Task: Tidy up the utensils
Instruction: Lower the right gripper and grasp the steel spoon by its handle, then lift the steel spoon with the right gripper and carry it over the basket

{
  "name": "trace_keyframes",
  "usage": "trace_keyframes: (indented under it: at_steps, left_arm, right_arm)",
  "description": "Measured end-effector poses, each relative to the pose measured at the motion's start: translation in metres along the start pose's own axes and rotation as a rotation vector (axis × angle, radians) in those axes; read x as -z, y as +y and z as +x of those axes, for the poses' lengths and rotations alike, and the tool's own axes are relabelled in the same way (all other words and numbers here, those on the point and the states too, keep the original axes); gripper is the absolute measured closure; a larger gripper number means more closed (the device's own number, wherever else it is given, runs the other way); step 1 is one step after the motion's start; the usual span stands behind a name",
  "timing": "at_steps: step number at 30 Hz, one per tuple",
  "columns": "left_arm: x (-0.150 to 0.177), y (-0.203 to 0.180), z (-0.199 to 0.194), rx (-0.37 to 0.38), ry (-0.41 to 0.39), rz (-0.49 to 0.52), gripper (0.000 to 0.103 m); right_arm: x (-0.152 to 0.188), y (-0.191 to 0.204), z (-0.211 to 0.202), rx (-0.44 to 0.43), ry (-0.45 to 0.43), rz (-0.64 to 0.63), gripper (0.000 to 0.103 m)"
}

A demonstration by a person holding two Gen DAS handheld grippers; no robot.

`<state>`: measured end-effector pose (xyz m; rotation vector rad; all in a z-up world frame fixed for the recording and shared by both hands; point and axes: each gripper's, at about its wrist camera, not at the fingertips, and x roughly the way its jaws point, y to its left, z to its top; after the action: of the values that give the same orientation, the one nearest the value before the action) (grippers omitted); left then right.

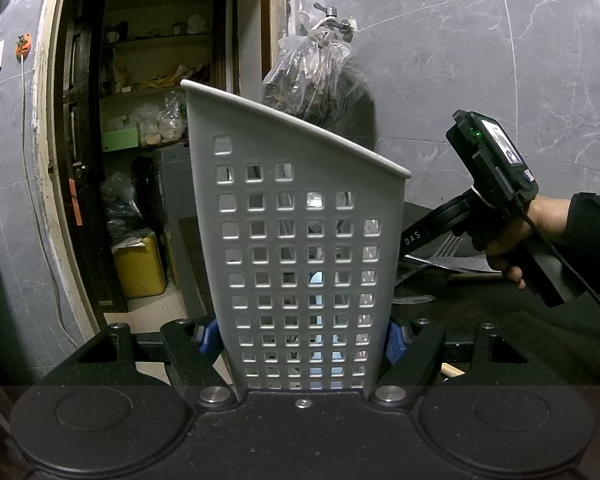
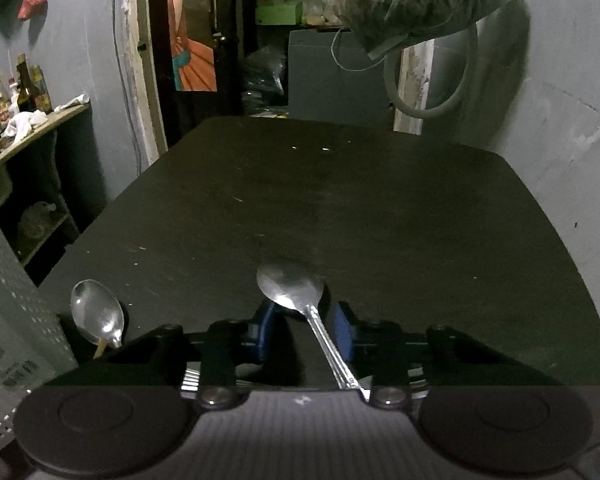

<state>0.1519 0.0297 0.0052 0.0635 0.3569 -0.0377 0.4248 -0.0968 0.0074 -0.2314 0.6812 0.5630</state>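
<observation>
The left tool [image 1: 306, 338] is clamped on the upright white perforated utensil holder [image 1: 300, 240]. The right tool [image 2: 306, 330] has its pads apart around a spoon [image 2: 296, 288] lying on the dark surface [image 2: 380, 208]. Another spoon [image 2: 96, 314] lies at nine o'clock from it.

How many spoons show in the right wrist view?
2. One spoon lies on the black table between the right tool's fingers; the other spoon is at lower left beside the grey caddy. More may be hidden.
</observation>
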Motion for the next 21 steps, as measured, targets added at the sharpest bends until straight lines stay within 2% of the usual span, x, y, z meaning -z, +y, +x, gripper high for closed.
trace_keyframes:
  at_steps: [1, 6, 15, 21]
  left_arm:
    - [0.000, 0.000, 0.000, 0.000, 0.000, 0.000, 0.028]
    - [0.000, 0.000, 0.000, 0.000, 0.000, 0.000, 0.028]
    - [0.000, 0.000, 0.000, 0.000, 0.000, 0.000, 0.028]
    - [0.000, 0.001, -0.001, -0.002, 0.001, 0.001, 0.028]
  right_arm:
    - [0.000, 0.000, 0.000, 0.000, 0.000, 0.002, 0.080]
    - [-0.004, -0.005, 0.002, -0.004, 0.006, 0.030, 0.094]
    - [-0.003, -0.027, 0.000, -0.008, -0.011, 0.169, 0.099]
    - [0.002, -0.041, -0.011, -0.033, -0.071, 0.254, 0.101]
